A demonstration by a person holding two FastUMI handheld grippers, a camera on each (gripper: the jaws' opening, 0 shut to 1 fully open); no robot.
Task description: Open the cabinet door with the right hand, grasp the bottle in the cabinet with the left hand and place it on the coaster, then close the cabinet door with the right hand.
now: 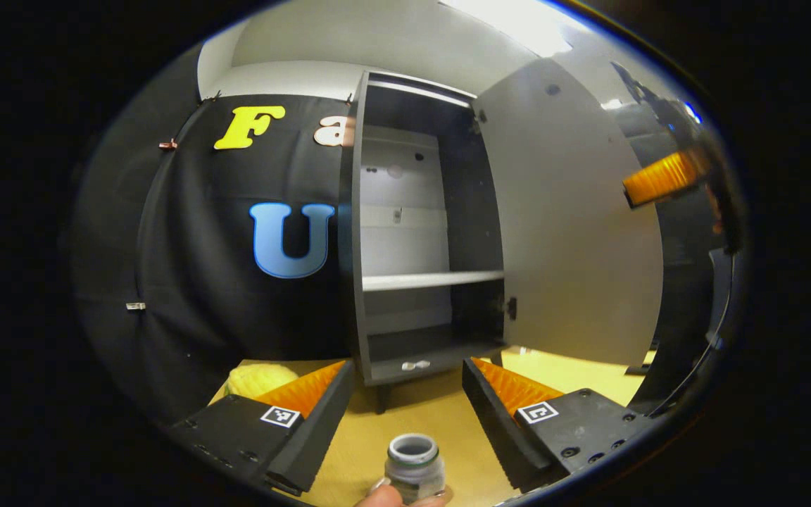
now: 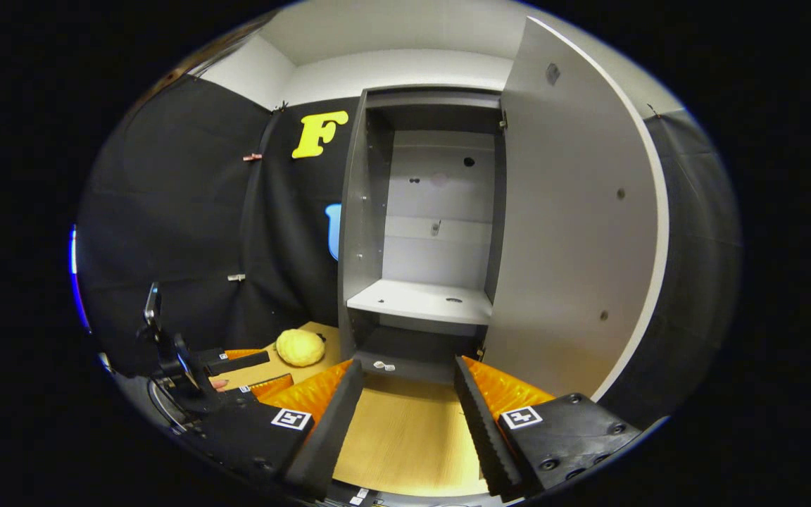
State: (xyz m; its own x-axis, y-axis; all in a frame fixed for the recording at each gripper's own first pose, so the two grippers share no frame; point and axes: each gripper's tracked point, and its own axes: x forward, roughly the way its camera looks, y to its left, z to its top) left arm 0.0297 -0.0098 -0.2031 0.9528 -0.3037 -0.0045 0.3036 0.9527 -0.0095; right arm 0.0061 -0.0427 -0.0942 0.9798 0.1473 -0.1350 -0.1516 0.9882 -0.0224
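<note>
**Bottle on the worktop, cabinet standing open**

No brand name or readable label shows anywhere; the small square black-and-white markers on the gripper bodies carry patterns, not words.

In the left gripper view, the small grey plastic bottle with an open round mouth stands upright at 6 o'clock on the pale wooden worktop, a fingertip touching its base. The left gripper has its fingers spread wide, well apart from the bottle, grasping nothing.

The tall grey cabinet at 12 o'clock has its pale grey door swung out toward 2 o'clock. Its one white shelf is bare; a small white piece lies on the bottom board.

In the right gripper view, the right gripper is likewise spread and grasps nothing. A yellow knobbly ball-shaped object rests on the worktop at 8 o'clock.
</note>
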